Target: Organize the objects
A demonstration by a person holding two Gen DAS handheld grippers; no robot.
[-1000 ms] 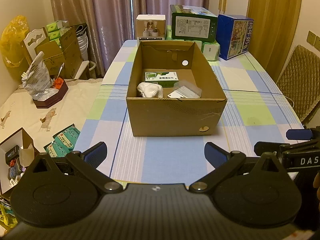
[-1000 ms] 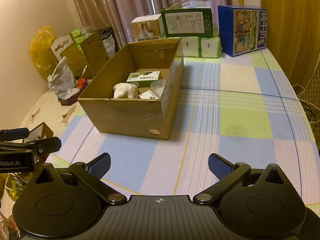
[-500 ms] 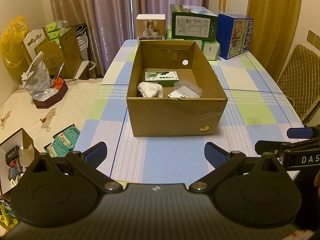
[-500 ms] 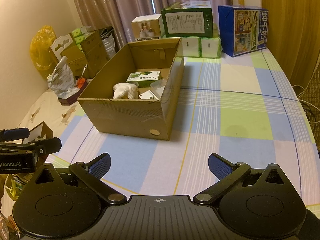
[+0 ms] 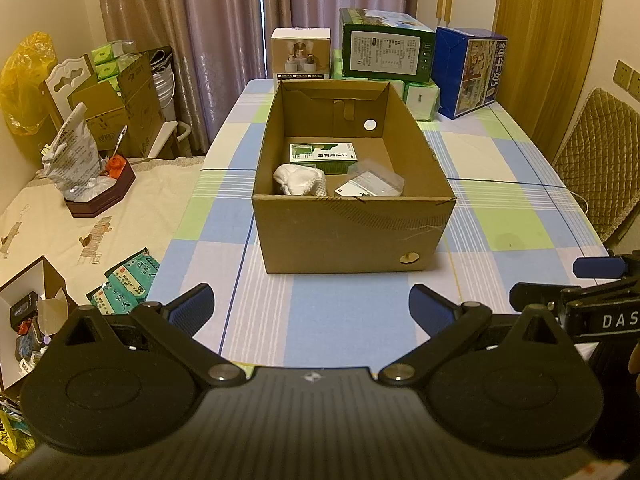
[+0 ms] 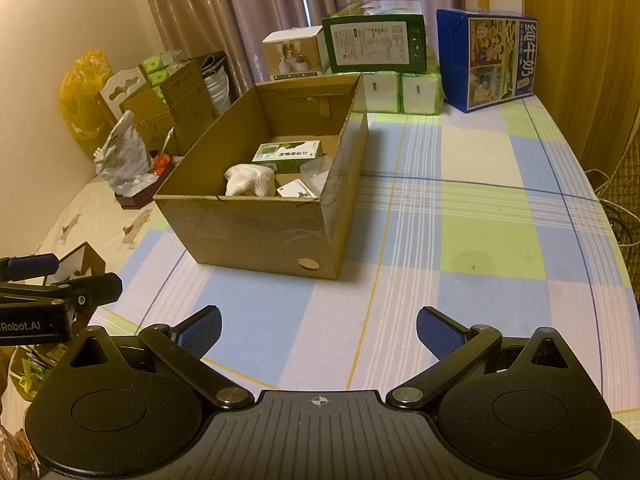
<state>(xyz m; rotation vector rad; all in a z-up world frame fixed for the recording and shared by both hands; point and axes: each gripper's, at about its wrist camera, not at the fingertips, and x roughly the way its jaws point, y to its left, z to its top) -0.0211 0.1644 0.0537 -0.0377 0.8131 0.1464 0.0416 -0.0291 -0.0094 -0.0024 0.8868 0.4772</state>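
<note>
Left claw (image 5: 311, 307) and right claw (image 6: 318, 327), both released with jaws spread wide and nothing between the blue pads, held low over the near edge of the counter (image 5: 520, 184), which is covered by a checked cloth of blue, green and white squares. Directly ahead of the left claw, and ahead and to the left of the right claw, stands an open cardboard box (image 5: 348, 236) resting on the counter, well apart from both claws. Inside the box, on its floor: a green-and-white carton (image 5: 322, 155) lying flat toward the far wall; a crumpled white cloth (image 5: 300, 179) nearer the claws, against the near wall and just beside the carton; and a clear plastic packet with a small white card (image 5: 370, 184) to the right of the cloth. Beyond the box, at the far end of the counter, are a white product box (image 5: 301, 54), a dark green box (image 5: 386, 51) stacked on tissue packs (image 6: 420, 92), and a blue milk carton case (image 5: 466, 70). The right claw's tip shows at the right edge of the left wrist view; the left claw's tip shows at the left edge of the right wrist view.
</note>
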